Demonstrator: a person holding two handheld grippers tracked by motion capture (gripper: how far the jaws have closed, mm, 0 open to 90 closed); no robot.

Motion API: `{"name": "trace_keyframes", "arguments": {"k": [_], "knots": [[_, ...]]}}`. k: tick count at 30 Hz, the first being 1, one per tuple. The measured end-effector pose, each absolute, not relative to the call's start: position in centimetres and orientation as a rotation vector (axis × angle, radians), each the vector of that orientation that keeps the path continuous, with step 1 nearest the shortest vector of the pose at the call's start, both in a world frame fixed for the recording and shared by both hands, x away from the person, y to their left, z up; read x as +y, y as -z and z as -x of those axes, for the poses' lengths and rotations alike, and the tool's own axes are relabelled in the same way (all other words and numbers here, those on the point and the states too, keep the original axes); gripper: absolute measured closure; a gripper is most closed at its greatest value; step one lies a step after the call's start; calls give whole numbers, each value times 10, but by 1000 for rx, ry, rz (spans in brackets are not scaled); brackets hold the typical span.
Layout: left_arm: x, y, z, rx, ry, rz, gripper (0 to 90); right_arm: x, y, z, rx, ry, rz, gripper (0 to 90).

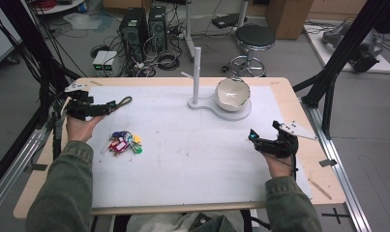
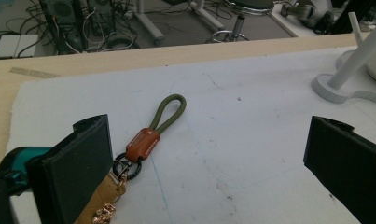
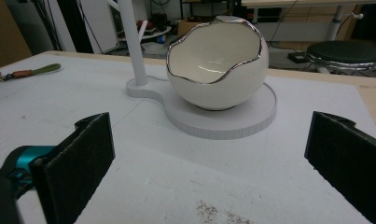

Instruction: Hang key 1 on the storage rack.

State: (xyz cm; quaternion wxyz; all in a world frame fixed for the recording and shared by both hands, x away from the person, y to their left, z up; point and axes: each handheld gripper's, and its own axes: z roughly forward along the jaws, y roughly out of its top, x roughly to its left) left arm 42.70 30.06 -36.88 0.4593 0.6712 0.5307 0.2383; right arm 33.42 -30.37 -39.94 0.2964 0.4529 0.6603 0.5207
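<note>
the white egg-shaped bowl with a silver rim [image 3: 217, 65] looks empty, so the job seems barely begun. the left gripper [image 2: 204, 158] and the right gripper [image 3: 209, 163] both have their jaws wide apart, holding nothing. the green loop keychain with a brown tag [image 2: 154, 128] lies on the white table mat [image 1: 183, 145] by the left gripper, and a bunch of bright keys [image 1: 124, 143] lies near it.

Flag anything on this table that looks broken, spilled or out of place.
Nothing looks damaged. The white bowl has a jagged silver rim like a cracked eggshell, seemingly by design, and sits upright on its stand. A few dark specks dot the white mat.

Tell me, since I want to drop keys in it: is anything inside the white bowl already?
No, the right gripper view shows the white bowl with a bare, glossy inside, sitting on its round white stand.
</note>
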Motion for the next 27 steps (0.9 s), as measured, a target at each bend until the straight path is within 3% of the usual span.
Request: {"name": "trace_keyframes", "arguments": {"k": [27], "knots": [[303, 398, -497, 1381, -475, -1908, 17, -300, 401, -336, 1771, -1374, -1198, 6]]}}
